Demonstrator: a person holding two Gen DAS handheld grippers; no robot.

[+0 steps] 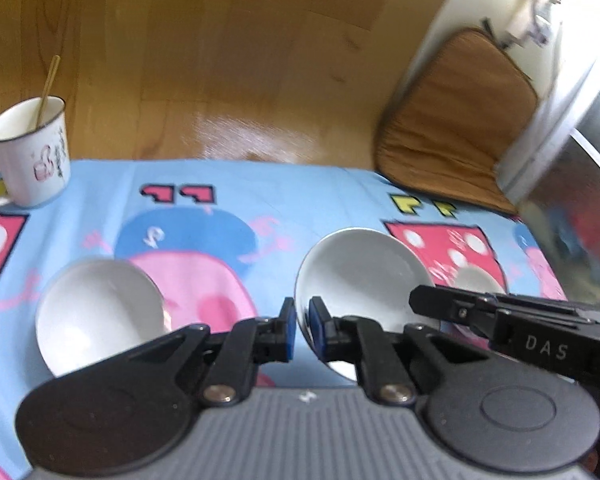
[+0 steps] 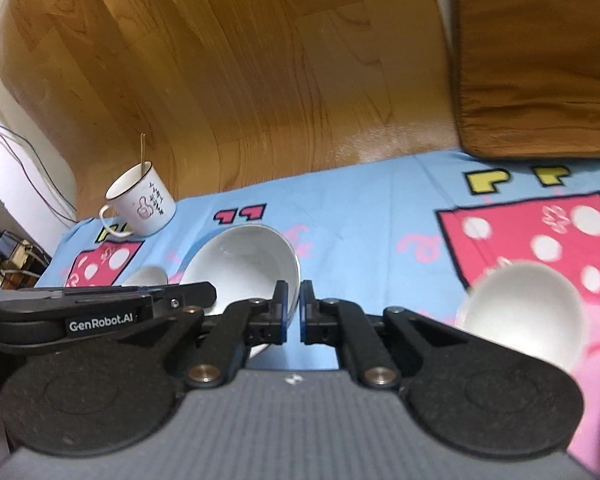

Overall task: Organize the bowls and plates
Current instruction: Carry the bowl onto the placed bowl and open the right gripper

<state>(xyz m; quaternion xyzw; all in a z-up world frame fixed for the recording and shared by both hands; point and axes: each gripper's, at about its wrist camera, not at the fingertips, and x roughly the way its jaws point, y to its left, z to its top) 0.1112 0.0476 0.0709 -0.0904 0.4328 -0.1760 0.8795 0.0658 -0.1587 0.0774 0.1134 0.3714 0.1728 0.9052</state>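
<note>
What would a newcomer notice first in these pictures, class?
The left gripper and right gripper both pinch one white bowl by its rim, mid-table. It stands out on a bright blue-and-pink cartoon cloth; a mug with a stick in it sits at the far left corner.

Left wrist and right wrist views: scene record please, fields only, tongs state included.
left tongs: shut on the rim of the white bowl
right tongs: shut on the same bowl's opposite rim
second bowl: white, on the cloth, apart from the held one
mug: white, at the cloth's far left, thin stick inside
surface: blue cartoon tablecloth
background: wooden floor, brown cushion
</note>
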